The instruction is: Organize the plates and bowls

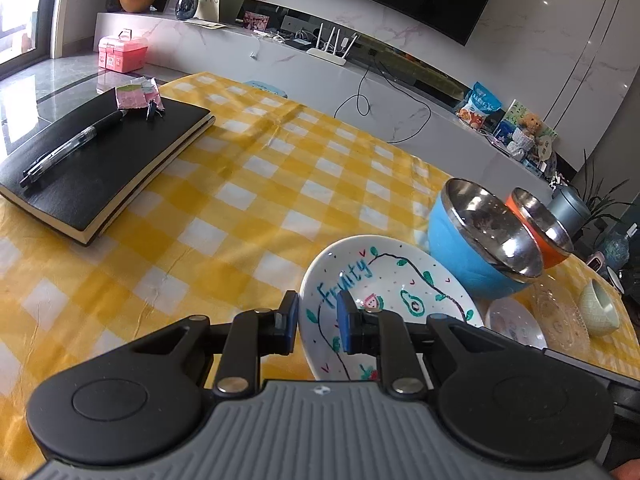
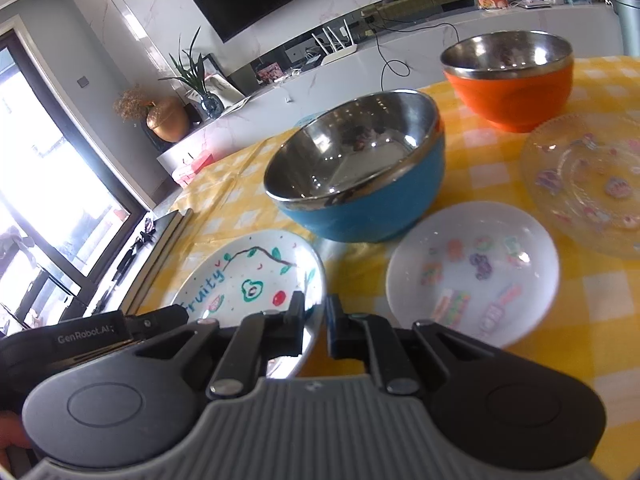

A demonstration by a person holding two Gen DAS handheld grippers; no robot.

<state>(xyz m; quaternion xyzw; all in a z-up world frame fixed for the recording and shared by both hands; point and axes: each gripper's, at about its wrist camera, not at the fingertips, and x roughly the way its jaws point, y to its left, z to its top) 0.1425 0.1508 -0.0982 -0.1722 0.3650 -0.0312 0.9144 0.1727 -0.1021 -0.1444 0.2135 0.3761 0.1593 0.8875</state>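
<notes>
A white plate (image 1: pixel 392 280) painted with "Fruity" and fruit drawings lies at the near edge of the yellow checked table. My left gripper (image 1: pixel 318 320) is shut on its left rim, one pad outside and one on the painted face. From the other side, my right gripper (image 2: pixel 316 320) is shut on the same plate's (image 2: pixel 248 272) right rim. Just behind the plate stands a blue steel-lined bowl (image 1: pixel 472 252) (image 2: pixel 360 208), with an orange steel-lined bowl (image 1: pixel 556 260) (image 2: pixel 512 96) farther back.
A small white plate with stickers (image 2: pixel 472 268) and a clear glass plate (image 2: pixel 588 184) lie right of the blue bowl. A pale green cup (image 1: pixel 598 308) sits beyond them. A black notebook (image 1: pixel 100 168) carrying a pen (image 1: pixel 72 148) occupies the table's far left.
</notes>
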